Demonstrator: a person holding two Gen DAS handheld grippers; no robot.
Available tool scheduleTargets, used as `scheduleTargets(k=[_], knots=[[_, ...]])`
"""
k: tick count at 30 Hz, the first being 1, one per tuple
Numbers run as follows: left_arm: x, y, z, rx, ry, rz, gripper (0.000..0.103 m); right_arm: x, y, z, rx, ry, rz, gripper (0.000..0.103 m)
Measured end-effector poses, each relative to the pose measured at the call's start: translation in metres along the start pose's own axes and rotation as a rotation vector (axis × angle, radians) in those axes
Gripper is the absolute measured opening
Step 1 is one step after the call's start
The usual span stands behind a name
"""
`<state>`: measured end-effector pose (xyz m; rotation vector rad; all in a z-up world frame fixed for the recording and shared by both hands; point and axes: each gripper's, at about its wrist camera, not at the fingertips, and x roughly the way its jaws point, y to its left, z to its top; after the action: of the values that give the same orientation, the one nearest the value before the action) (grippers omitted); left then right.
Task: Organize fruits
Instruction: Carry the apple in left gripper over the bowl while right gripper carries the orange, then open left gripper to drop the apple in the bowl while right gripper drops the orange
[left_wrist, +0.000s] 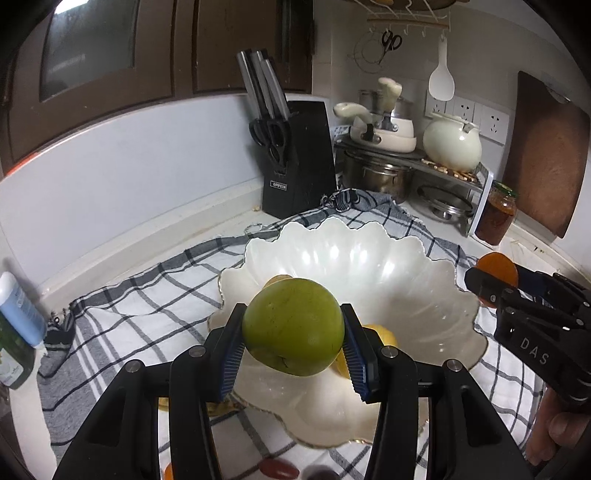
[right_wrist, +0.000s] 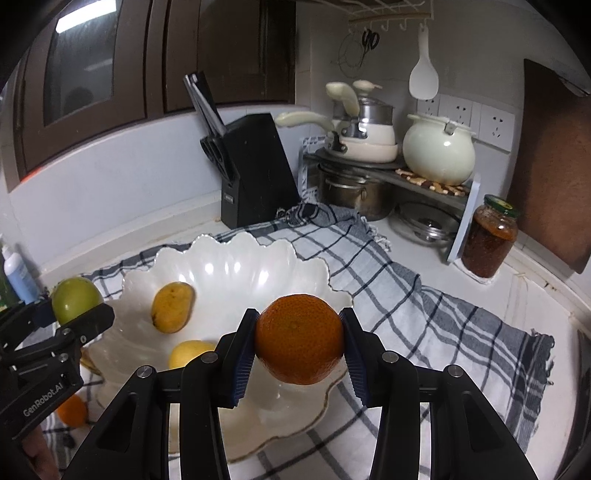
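Both grippers loaded. Left gripper (left_wrist: 293, 345) clamped on a round, smooth green fruit (left_wrist: 293, 326), pads pressing its two sides; right gripper (right_wrist: 299, 347) clamped on a round, dimpled orange citrus (right_wrist: 299, 338), likewise side to side.

Progress, judged from what lies where: a wide white scalloped-rim bowl (right_wrist: 314, 266) sits directly ahead of and below both grippers, on a grey-and-white checked cloth (right_wrist: 424, 317) spread over the pale bench (right_wrist: 524, 280). Already in the bowl: an oval yellow mango-like fruit (right_wrist: 173, 307), ahead and left of the right gripper, and a second yellow fruit (right_wrist: 190, 352) close by its left finger. Two in, two in the air and not yet released.

Left to do: a small orange fruit (right_wrist: 72, 410) lies on the cloth behind the left gripper, outside the bowl. Dark reddish pieces (left_wrist: 279, 469) under the left gripper, blurred; cannot tell what they are.

Room: bowl interior ahead of both grippers is mostly bare, far half open. The wavy rim stands just under each held fruit; looks like the main edge to clear. The grippers are side by side, near each other, not touching. Beyond the bowl, well apart: a black knife block (left_wrist: 297, 162), stacked metal pots on a rack (right_wrist: 354, 184), and a brown-filled glass jar (right_wrist: 489, 238) to the right gripper's far right.
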<state>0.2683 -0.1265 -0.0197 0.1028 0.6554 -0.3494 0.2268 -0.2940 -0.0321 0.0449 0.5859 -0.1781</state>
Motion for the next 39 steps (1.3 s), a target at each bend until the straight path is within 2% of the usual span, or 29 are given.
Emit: scheduleTargets(k=[12, 17, 20, 21, 22, 24, 26, 28, 31, 39], knots=[[0.034, 0.002, -0.007, 0.012, 0.1, -0.032, 0.048, 0.037, 0.0, -0.005, -0.006, 0.089, -0.012, 0.045], [0.037, -0.001, -0.01, 0.026, 0.127, -0.029, 0.049, 0.038, 0.0, -0.007, -0.01, 0.093, -0.013, 0.046], [0.031, -0.002, -0.009, 0.029, 0.102, -0.002, 0.071, 0.038, -0.001, -0.006, -0.008, 0.095, -0.017, 0.052], [0.028, -0.002, -0.009, 0.032, 0.086, 0.011, 0.076, 0.036, -0.001, -0.005, -0.009, 0.086, -0.023, 0.064], [0.026, -0.002, -0.008, 0.037, 0.08, 0.017, 0.076, 0.033, -0.002, -0.005, -0.009, 0.074, -0.031, 0.075], [0.024, -0.002, -0.008, 0.045, 0.078, 0.032, 0.076, 0.028, -0.002, -0.003, -0.013, 0.053, -0.05, 0.081], [0.021, -0.001, -0.007, 0.046, 0.073, 0.051, 0.077, 0.024, -0.001, -0.001, -0.016, 0.044, -0.065, 0.083], [0.017, 0.0, -0.008, 0.04, 0.067, 0.057, 0.084, 0.018, -0.001, 0.0, -0.015, 0.032, -0.072, 0.086], [0.01, 0.001, -0.007, 0.036, 0.056, 0.062, 0.09, 0.008, 0.0, 0.001, -0.007, 0.015, -0.068, 0.088], [-0.012, 0.001, -0.007, 0.027, 0.024, 0.1, 0.095, -0.02, 0.003, 0.002, 0.036, -0.027, -0.04, 0.088]])
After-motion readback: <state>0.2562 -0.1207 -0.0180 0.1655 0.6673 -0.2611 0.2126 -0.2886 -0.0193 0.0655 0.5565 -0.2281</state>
